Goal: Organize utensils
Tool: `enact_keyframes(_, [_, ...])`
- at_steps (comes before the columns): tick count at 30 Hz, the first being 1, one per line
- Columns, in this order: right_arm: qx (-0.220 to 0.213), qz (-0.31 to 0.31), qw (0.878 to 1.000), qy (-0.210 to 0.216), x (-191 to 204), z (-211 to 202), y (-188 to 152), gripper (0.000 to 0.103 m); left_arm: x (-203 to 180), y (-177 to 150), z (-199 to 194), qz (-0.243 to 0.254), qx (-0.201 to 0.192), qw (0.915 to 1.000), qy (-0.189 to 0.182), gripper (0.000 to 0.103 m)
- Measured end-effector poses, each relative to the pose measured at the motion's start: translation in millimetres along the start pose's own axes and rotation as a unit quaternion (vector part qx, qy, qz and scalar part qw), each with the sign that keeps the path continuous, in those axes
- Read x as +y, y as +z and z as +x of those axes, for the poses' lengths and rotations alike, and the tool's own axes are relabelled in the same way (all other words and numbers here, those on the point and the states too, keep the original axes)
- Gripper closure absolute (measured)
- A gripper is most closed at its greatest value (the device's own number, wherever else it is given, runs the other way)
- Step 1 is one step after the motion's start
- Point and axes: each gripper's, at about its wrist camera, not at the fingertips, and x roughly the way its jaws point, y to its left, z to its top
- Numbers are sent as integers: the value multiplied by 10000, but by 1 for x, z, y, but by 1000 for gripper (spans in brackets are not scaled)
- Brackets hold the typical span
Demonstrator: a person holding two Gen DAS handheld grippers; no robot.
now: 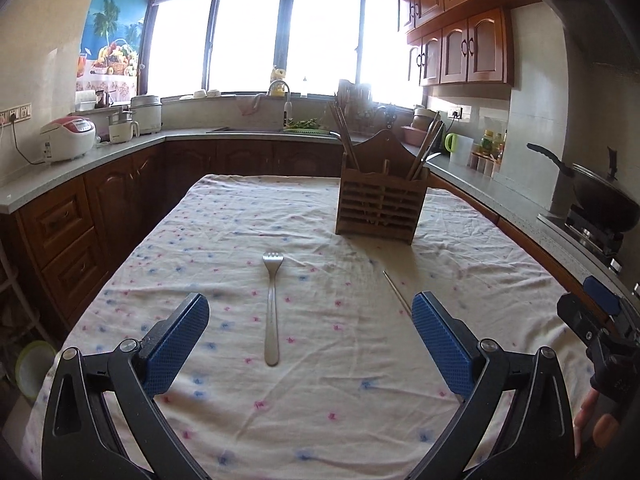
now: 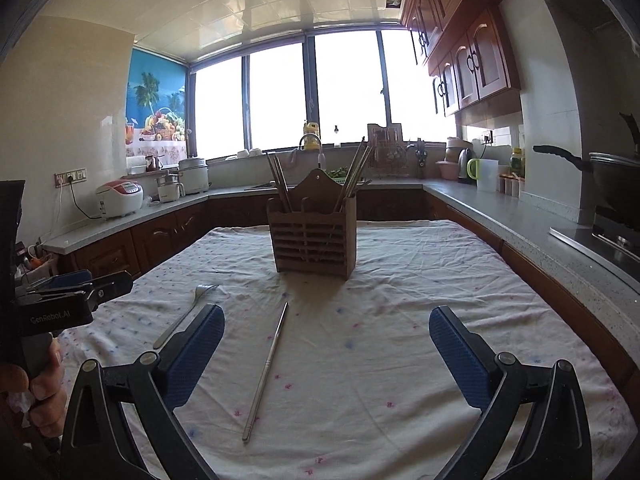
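A desk (image 1: 460,264) draped in a white cloth dotted with pink and blue flowers carries a brown slatted wooden utensil holder (image 1: 380,210) with wooden chopsticks (image 1: 345,136) standing in its 2 outer compartments. A silver metal fork (image 1: 272,308) lies flat near the desk's middle, tines toward the holder, and a thin silver metal chopstick (image 2: 267,372) lies well to its right. The left hand-held gripper (image 1: 310,348) hangs above the fork's handle and the right hand-held gripper (image 2: 326,356) just right of the metal chopstick, each with blue-padded jaws spread wide and gripping nothing.
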Motion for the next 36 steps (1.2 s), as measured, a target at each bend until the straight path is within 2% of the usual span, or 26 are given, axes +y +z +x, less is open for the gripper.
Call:
enact_keyframes(5, [44,116,9999,-37,-7,-4,-5,0,-4,-14,-5,121,49,9999,80,0])
enact_keyframes(16, [181,586,9981,-82,-28,-8,-18,0,8,-27,-1,-1,231,9991,363,0])
enact_keyframes(36, [-198,318,9992,-106,-15,-25,-15,0,-3,-25,-20,333,-164,9980,503,0])
